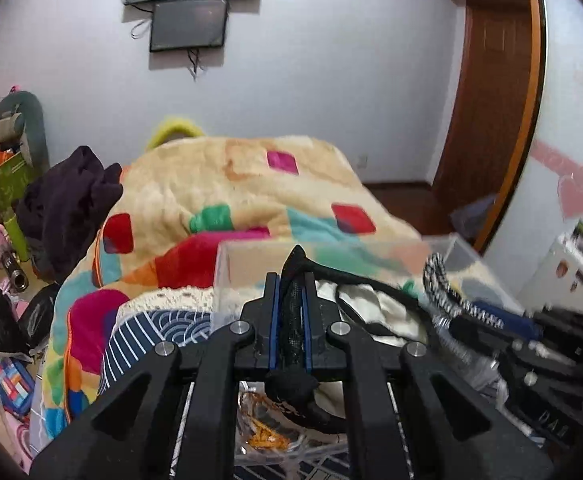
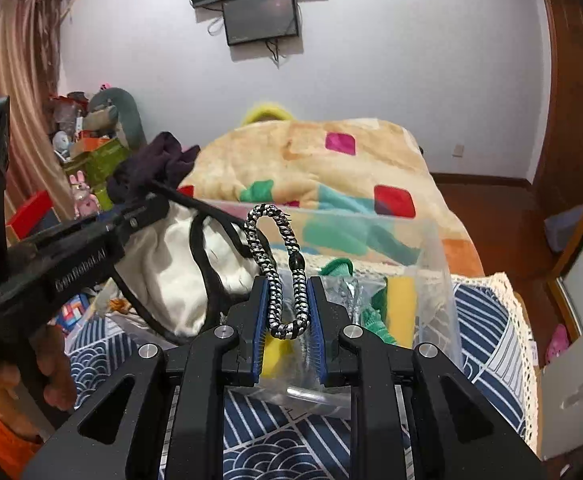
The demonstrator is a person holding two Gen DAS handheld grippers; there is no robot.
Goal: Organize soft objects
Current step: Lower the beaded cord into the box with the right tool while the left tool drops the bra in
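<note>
The left gripper (image 1: 291,312) is clamped on a black mesh band, the trim of a cream satin garment (image 1: 375,308) that hangs off to its right. In the right wrist view the same garment (image 2: 171,276) drapes below and ahead of the left gripper (image 2: 147,208), partly over the near-left corner of a clear plastic bin (image 2: 431,248).

The right gripper (image 2: 287,308) stands narrow, its 2 blue pads pressing a black-and-white braided cord (image 2: 271,280). The cord loops upward ahead of the fingertips and doubles back between the jaws. The bin sits directly ahead of this gripper, and yellow and green soft items (image 2: 399,304) lie inside it.

Both grippers work over a navy wave-pattern cloth (image 2: 291,452), with a patchwork fleece blanket (image 2: 311,164) beyond the bin.

Likely faults from here:
1. Garment slip. The left grip holds thin mesh trim only; the weight of the satin body may pull it free.
2. Snagging. The cord loop stands just beside the garment's black trim; the 2 may tangle if the grippers converge.
3. Missed placement. The garment may catch on the bin wall and fall outside.
4. Bin shift. A dragged load may push the light bin across the cloth.
</note>
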